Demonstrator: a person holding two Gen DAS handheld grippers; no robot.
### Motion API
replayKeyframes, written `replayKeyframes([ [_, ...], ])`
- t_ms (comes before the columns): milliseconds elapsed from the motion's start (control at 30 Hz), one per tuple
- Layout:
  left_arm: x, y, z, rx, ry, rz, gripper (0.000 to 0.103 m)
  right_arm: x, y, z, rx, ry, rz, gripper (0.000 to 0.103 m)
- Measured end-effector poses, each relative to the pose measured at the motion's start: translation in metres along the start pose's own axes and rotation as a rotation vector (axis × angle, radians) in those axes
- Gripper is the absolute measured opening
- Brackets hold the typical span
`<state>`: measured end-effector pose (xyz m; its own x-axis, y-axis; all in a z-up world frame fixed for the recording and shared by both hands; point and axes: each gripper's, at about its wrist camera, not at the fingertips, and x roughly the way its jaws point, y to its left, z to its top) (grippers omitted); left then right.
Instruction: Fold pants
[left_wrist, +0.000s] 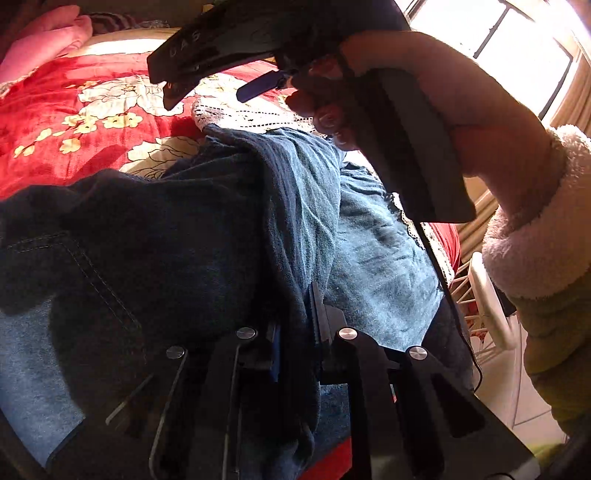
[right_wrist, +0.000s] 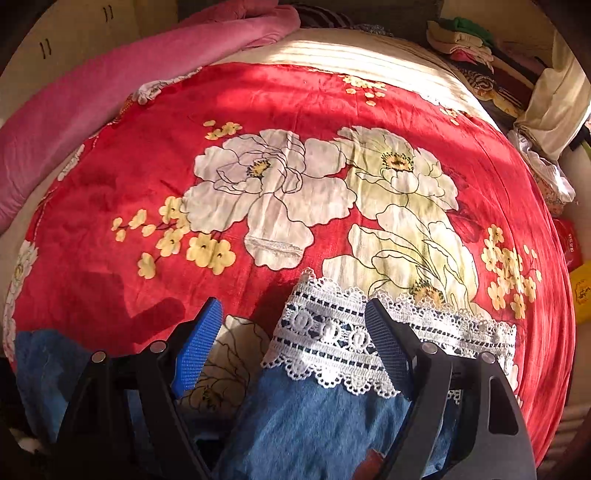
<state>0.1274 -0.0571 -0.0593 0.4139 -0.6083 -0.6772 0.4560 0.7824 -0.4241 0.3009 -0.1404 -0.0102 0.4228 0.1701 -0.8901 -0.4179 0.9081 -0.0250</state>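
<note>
Spreading across nearly the whole right wrist view, the red floral blanket on the bed made a soft surface, so a good fold would have needed the cloth lifted clear rather than dragged over it. A pink quilt lay bunched at the upper left of that frame and a stack of clothes sat at the upper right, both well apart from the work. The pants, blue denim with one white lace cuff showing, lay on the blanket: in the left wrist view they filled the lower and middle frame in dark folds, and in the right wrist view one leg ran up from the bottom edge to the cuff at lower centre. The left gripper had its fingers pressed together on a fold of the denim at lower centre, a hold that looked deep enough to carry the cloth. The right gripper hung over the cuff with its blue fingers spread wide and nothing pinched; the left one stood over bare blanket, the right one over the lace. To do this step well it probably should have shifted right, so both fingers straddled the hem, then taken the lace and denim together, keeping level with the left hold so the leg folded without a twist.
</note>
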Motion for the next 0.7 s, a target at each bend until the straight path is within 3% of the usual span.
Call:
replayKeyframes([
  [33, 0.001, 0.000, 0.000, -0.001, 0.001, 0.000, 0.006, 0.008, -0.001, 0.002, 0.005, 0.018, -0.012, 0.074],
  [67, 0.002, 0.000, -0.001, 0.002, 0.001, 0.002, 0.006, 0.014, -0.001, 0.003, 0.006, 0.028, -0.020, 0.063],
  [100, 0.002, 0.000, -0.001, 0.005, 0.001, 0.004, 0.006, 0.020, -0.002, 0.003, 0.001, 0.042, -0.034, 0.040],
  [200, 0.000, 0.003, 0.000, -0.003, -0.007, -0.003, 0.003, 0.029, -0.009, 0.001, 0.012, 0.051, -0.038, 0.011],
  [467, -0.011, 0.003, 0.002, 0.010, -0.034, 0.015, 0.000, -0.051, -0.057, -0.026, 0.170, -0.156, 0.072, 0.009],
  [700, -0.025, -0.004, 0.002, 0.041, -0.087, 0.059, 0.000, -0.133, -0.111, -0.075, 0.307, -0.314, 0.124, 0.009],
])
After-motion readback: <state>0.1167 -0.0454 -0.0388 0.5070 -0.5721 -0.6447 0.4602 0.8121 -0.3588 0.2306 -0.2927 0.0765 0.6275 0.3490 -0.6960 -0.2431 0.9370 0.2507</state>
